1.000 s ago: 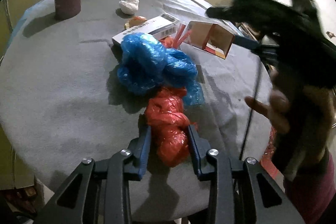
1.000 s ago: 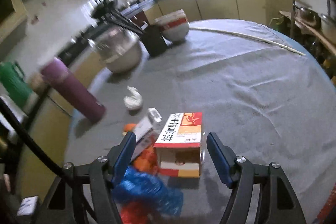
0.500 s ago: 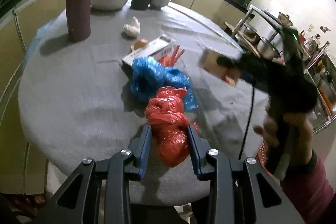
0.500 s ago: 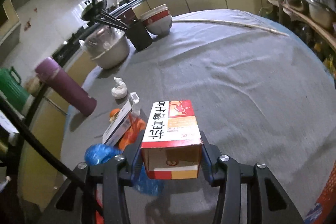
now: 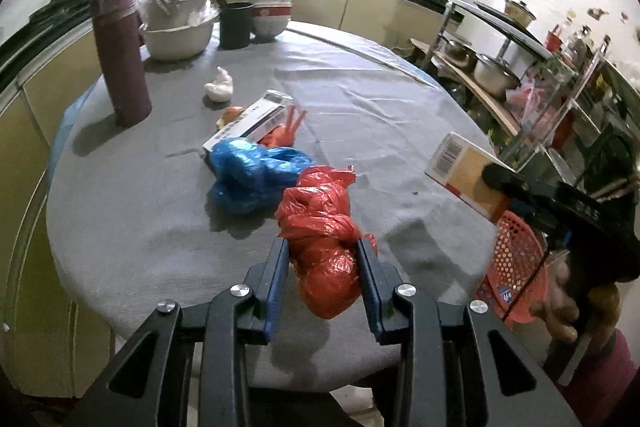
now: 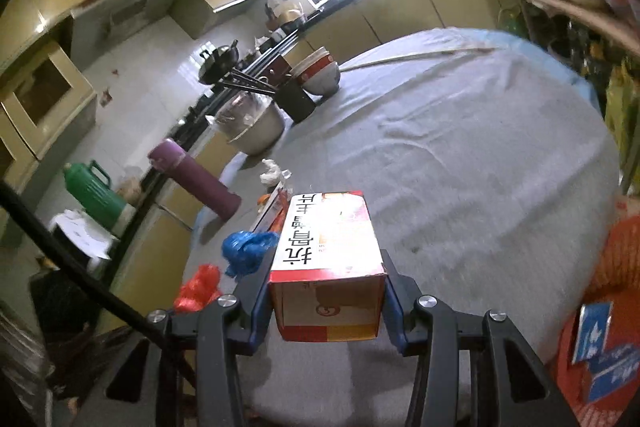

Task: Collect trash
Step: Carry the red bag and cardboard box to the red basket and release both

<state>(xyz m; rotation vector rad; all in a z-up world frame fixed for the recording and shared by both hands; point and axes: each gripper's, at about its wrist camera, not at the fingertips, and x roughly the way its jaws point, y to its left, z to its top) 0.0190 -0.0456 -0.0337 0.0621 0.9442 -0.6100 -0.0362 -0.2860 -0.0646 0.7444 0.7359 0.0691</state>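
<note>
- My right claw is now clamped on the red-and-white carton; a second ago its jaws stood apart, either side of the box as it sat on the table.
- The carton is up off the grey tablecloth and has travelled with me toward the table's edge. The orange mesh basket now shows just off my right claw's right side, lower down.
- My left claw stays clamped on the red plastic bag, as before. The bag has come up a little, its far end trailing toward the blue bag ahead of the fingertips.
- From my left claw the carton hangs off to the right, above the basket.
- I judge two pieces are in hand and the basket is where they go: carton first, red bag after.
- Still lying ahead of the left claw: the blue bag, a flat white box and a crumpled white tissue.
</note>
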